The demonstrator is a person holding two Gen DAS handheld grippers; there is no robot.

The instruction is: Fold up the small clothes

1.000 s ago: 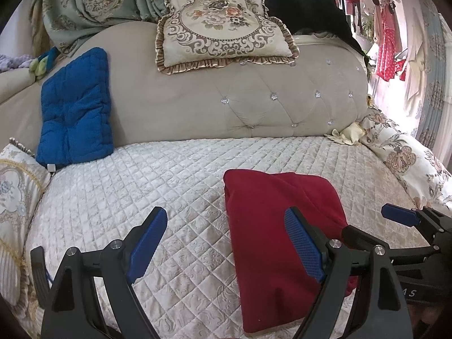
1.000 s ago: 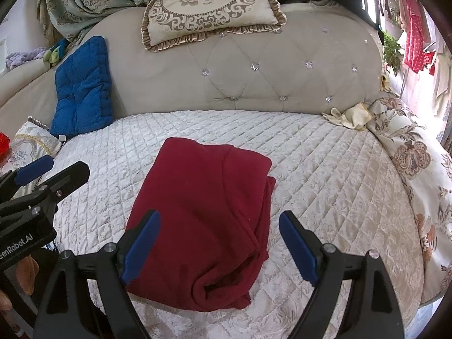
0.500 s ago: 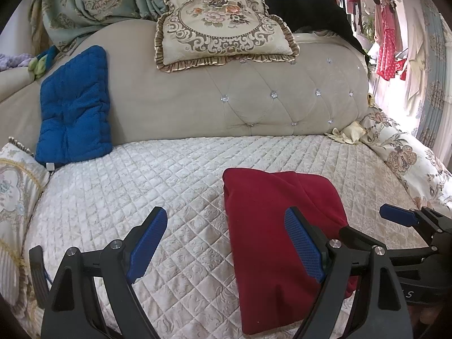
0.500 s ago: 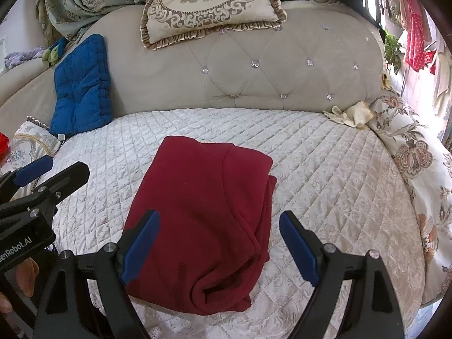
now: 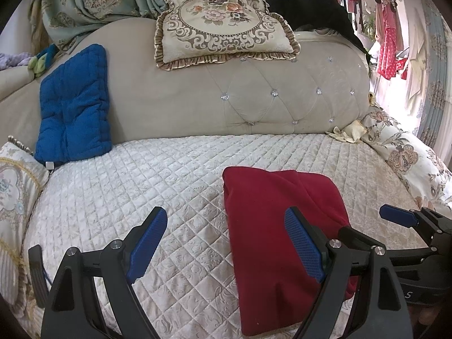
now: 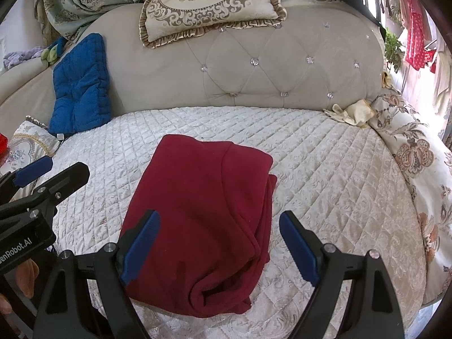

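Folded dark-red fleece garment (image 6: pixel 203 212) lying on the quilted sofa seat (image 6: pixel 325 175), in front of the tufted backrest (image 6: pixel 254 56). Left gripper (image 5: pixel 223 245) and right gripper (image 6: pixel 220 245) both hovering with fingers spread wide, holding nothing. Looks soft, light and limp, likely to sag and slide on itself; best pinched at the thick rolled near edge or a corner. Hardly changed from a second ago: garment and both grippers in nearly the same places.
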